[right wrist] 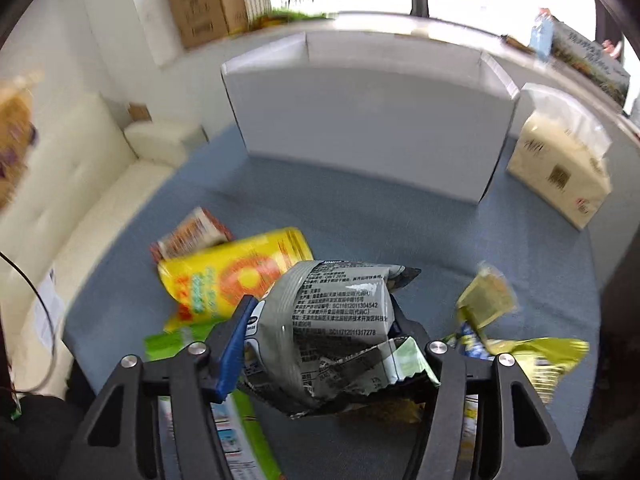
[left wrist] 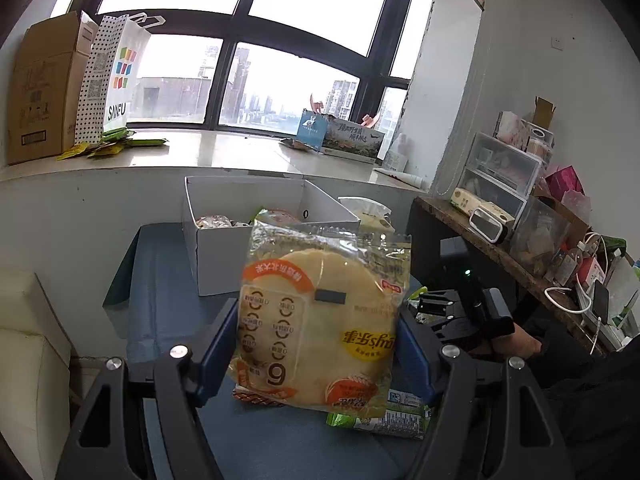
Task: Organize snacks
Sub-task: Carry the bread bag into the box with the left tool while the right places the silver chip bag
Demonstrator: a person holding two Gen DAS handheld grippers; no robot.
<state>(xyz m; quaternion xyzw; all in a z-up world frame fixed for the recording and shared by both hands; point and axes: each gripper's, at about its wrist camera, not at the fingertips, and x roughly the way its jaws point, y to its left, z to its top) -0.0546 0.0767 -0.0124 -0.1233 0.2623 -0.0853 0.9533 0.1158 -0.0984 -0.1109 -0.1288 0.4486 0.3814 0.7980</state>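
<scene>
Basically both claws are loaded, so the risk is a drop on the way to the white box [left wrist: 256,248]. Left gripper [left wrist: 320,340] is clamped on a rice cracker pack [left wrist: 320,320] by its side edges only; the film is slick and puffy, so it could slip or swing out if tilted fast. The pack stands upright between the fingers, lifted off the blue table [left wrist: 168,280], nearer the camera than the box and a bit right of the box's front corner. The box already holds some snacks, so the pack may catch on the front wall if carried low.

Right gripper [right wrist: 324,344] is shut on a crumpled grey snack bag [right wrist: 336,320], squeezed mid-body; contents could get crushed, or the loose torn-looking bottom flap may snag on the packs below. That bag sits in front of the box, well apart from it, with a yellow bag [right wrist: 236,280] just to its left and small yellow-green packets [right wrist: 488,300] to its right. Right view is motion-blurred, so contact with the pile underneath is unclear.
</scene>
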